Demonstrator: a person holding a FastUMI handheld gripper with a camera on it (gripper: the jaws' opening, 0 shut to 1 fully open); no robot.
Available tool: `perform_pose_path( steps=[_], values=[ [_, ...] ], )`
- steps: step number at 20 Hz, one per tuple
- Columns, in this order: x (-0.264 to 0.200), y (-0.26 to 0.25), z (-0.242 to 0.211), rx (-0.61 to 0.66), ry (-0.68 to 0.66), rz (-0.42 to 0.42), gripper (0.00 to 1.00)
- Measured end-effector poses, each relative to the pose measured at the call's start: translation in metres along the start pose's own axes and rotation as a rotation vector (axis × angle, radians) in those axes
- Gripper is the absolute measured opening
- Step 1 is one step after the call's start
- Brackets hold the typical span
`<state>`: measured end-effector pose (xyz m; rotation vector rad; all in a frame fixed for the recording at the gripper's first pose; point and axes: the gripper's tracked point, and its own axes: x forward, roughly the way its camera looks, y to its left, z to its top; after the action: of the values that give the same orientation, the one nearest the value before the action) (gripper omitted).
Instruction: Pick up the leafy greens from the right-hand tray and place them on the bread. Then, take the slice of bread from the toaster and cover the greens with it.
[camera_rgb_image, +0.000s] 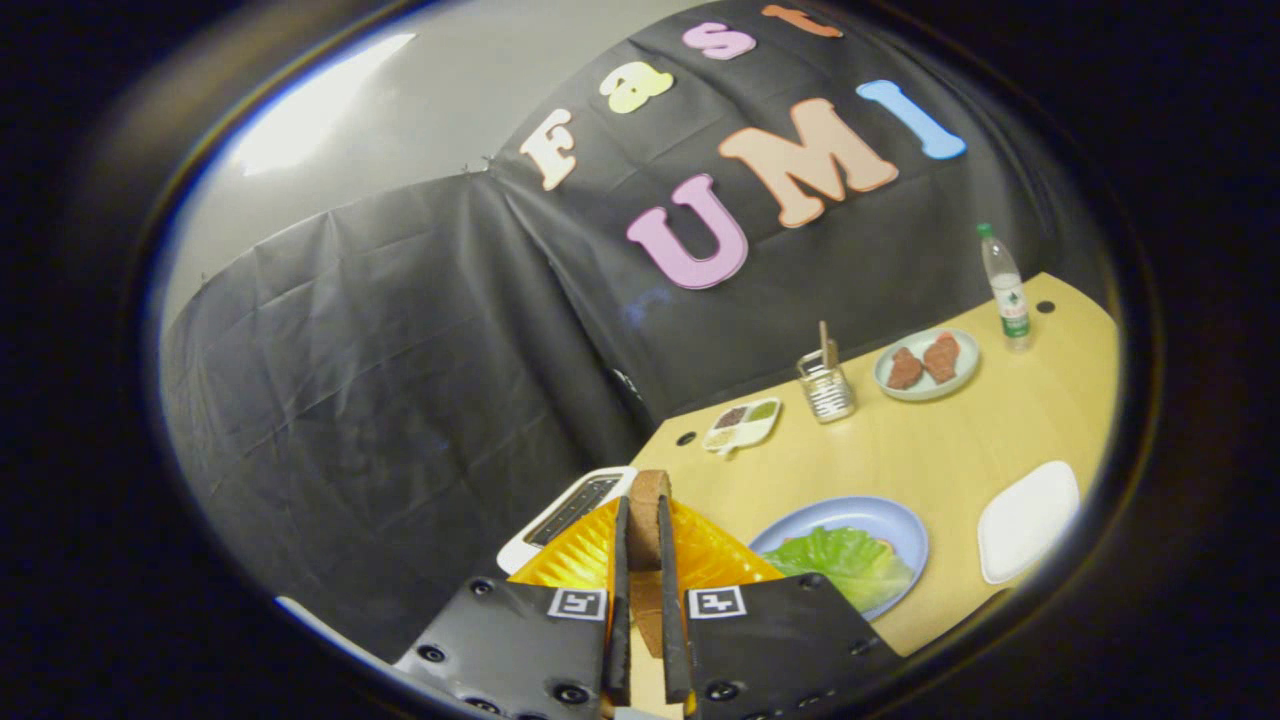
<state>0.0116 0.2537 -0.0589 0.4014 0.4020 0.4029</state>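
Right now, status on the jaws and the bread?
Gripper shut on bread slice, held upright, lifted clear of toaster. Greens lie on blue plate just ahead. Nothing blocking.

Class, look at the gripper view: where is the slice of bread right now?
The slice of bread stands on edge, clamped between the gripper fingers, beside the toaster and just short of the blue plate holding the leafy greens.

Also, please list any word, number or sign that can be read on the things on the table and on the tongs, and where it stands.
Bottle label: too small and blurred to read.
Two square markers on the tongs: black-and-white patterns, no letters or numbers.
Slice of bread, on which the tongs are shut: no writing.
Toaster: nothing readable.
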Motion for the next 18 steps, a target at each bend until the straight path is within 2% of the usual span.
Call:
perform_pose_path(
  steps=[6,9,12,15,18],
  values=[
    [-0.002,-0.071,-0.016,0.104,-0.027,-0.102,0.16],
    [0.008,-0.077,-0.027,0.215,-0.028,-0.075,0.16],
    [0.023,-0.083,-0.023,0.318,-0.114,-0.073,0.16],
    [0.039,-0.094,-0.025,0.4,-0.205,-0.11,0.16],
    [0.052,-0.109,-0.05,0.485,-0.195,-0.168,0.16]
  ],
)
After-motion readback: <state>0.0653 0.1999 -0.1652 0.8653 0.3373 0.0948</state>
